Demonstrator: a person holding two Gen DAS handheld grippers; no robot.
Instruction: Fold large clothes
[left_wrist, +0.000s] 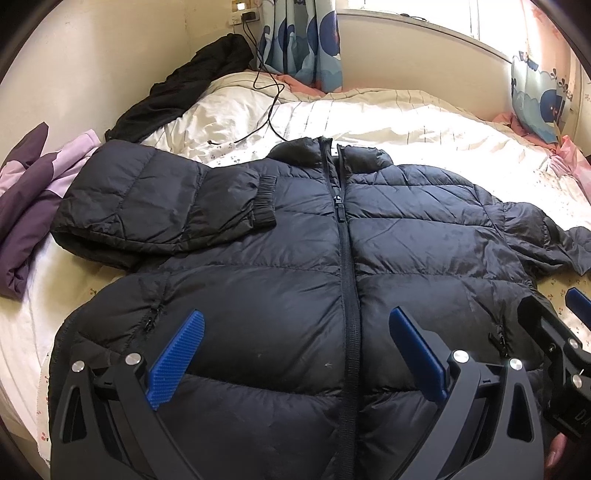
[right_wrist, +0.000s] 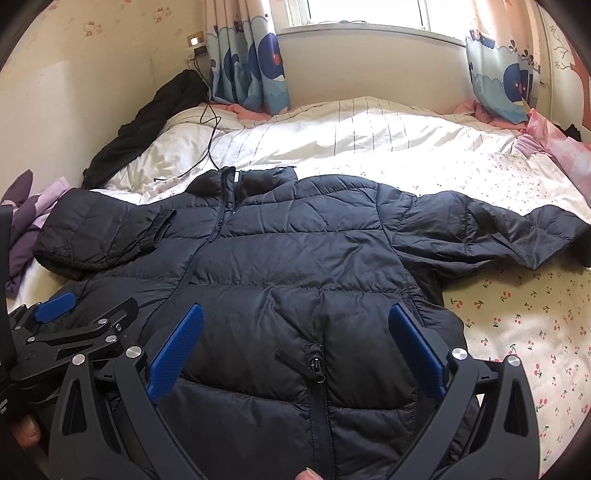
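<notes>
Left hand-held gripper (left_wrist: 295, 354): held released above the lower front of the jacket, its blue pads (left_wrist: 177, 358) spread wide with nothing between them; also seen at the left edge of the right wrist view.
Right hand-held gripper (right_wrist: 295, 350): likewise released, jaws spread wide and empty, held over the jacket's lower right part near a pocket zipper (right_wrist: 317, 363); its body is seen at the right edge of the left wrist view.
Hands: fingertips are glimpsed at the bottom edges of both views, behind the grippers.
Puffer jacket (left_wrist: 332, 258): a black quilted jacket is laid front-up on the bed, collar away from the cameras, hem nearest them.
Front zipper (left_wrist: 345, 266): closed along the middle up to the collar.
Left sleeve (left_wrist: 155, 206): folded inward over the chest, its elastic cuff (left_wrist: 265, 201) resting beside the zipper.
Right sleeve (right_wrist: 491, 232): stretched out flat to the side, on the sheet.
Bed sheet (right_wrist: 517, 325): white, printed with small cherries.
Duvet (right_wrist: 351, 133): a pale striped one is bunched beyond the collar.
Cable (left_wrist: 271, 107): a black one is trailed from a wall socket across the duvet.
Other clothing: a purple garment (left_wrist: 26, 206) and a dark garment (left_wrist: 177, 92) are piled by the left wall.
Curtains (right_wrist: 247, 66): blue patterned, hung beside the window.
</notes>
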